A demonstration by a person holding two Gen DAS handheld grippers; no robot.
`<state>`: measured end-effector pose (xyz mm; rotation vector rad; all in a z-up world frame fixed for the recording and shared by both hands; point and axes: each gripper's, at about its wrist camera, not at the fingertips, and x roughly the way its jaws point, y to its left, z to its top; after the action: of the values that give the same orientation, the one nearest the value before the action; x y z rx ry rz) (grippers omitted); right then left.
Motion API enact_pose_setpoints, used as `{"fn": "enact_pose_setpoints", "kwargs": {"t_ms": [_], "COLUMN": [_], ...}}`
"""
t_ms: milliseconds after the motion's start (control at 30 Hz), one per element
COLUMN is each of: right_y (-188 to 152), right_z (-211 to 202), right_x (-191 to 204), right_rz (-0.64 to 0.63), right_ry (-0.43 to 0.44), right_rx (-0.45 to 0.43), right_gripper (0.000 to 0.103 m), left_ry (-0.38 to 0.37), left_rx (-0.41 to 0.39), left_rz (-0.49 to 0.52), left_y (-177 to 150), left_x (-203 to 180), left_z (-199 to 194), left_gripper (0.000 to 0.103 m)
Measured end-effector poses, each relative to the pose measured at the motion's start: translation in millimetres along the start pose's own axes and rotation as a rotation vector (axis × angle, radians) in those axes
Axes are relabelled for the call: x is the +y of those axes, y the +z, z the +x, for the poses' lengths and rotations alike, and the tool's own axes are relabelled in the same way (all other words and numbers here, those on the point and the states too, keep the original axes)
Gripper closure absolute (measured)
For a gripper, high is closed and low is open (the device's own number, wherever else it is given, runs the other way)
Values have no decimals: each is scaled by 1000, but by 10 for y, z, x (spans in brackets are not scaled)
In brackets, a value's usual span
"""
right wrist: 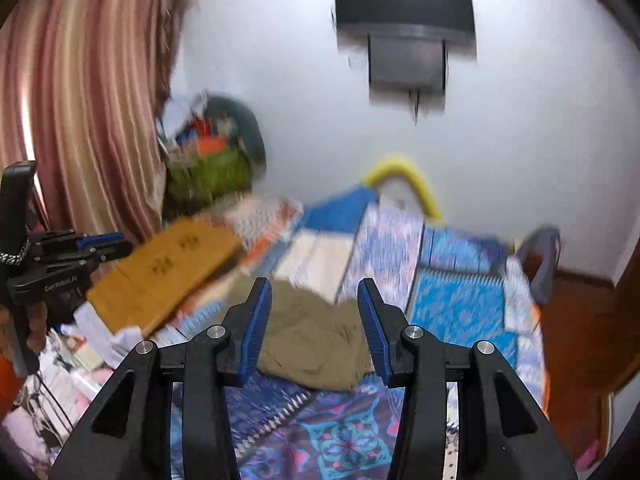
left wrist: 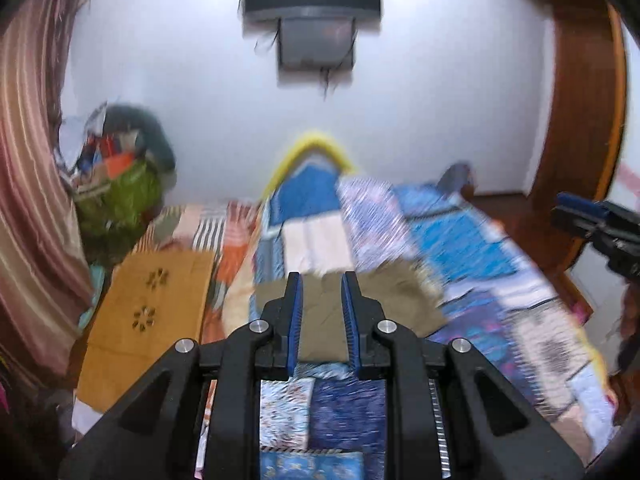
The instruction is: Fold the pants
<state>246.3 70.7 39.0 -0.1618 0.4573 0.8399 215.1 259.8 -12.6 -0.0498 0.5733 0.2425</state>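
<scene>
Curtain [right wrist: 80, 92], striped, hangs left of the bed [right wrist: 452, 304]; orange board [right wrist: 168, 268] leans just beside the bed's left edge. Pants [right wrist: 316, 340], olive, lie folded in a compact bundle on the patchwork cover, mid-bed. Left gripper [left wrist: 322, 294] above the pants, jaws narrowly parted, nothing between them. Right gripper [right wrist: 316, 308] likewise raised, jaws wider apart, empty

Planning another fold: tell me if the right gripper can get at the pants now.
Probably yes. The right gripper is open and empty, and the olive pants lie folded on the quilt straight ahead of it, with nothing on top or in between.
</scene>
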Motion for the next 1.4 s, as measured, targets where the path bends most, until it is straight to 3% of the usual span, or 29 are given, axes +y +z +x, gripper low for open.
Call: {"fn": "enact_pose_setpoints", "kwargs": {"t_ms": [233, 533, 633, 700, 800, 867, 900, 1000, 1067, 1400], "right_y": [-5, -343, -463, -506, -551, -559, -574, -561, -584, -728], "right_z": [-1103, -1670, -1725, -1713, -1754, -1754, -1795, -1794, -1815, -1921], "right_x": [534, 941, 1027, 1072, 1135, 1167, 1177, 1167, 1174, 1155], "right_rz": [-48, -32, -25, -27, -42, -37, -34, -24, -20, 1], "right_ry": [55, 66, 66, 75, 45, 29, 29, 26, 15, -8], "right_rx": [-210, -333, -345, -343, -367, -378, -383, -380, -384, -394], "right_gripper": [62, 62, 62, 54, 37, 18, 15, 10, 0, 0], "left_ry": [-42, -22, -19, -11, -8, -2, 1, -11, -12, 6], "left_rx": [-203, -348, -359, -369, -375, -378, -384, -391, -393, -390], "left_rz": [0, 4, -2, -16, -7, -4, -7, -21, -43, -51], "left_y": [-25, -511, -671, -778, -888, -938, -965, -968, -965, -1018], "left_x": [-326, -627, -680, -709, -742, -759, -763, -727, -685, -734], "left_z": [-1243, -2142, -2250, -2317, -2389, -2422, -2447, -2459, -2453, -2413], "left_gripper": [82, 82, 66, 38, 26, 15, 9, 0, 0, 0]}}
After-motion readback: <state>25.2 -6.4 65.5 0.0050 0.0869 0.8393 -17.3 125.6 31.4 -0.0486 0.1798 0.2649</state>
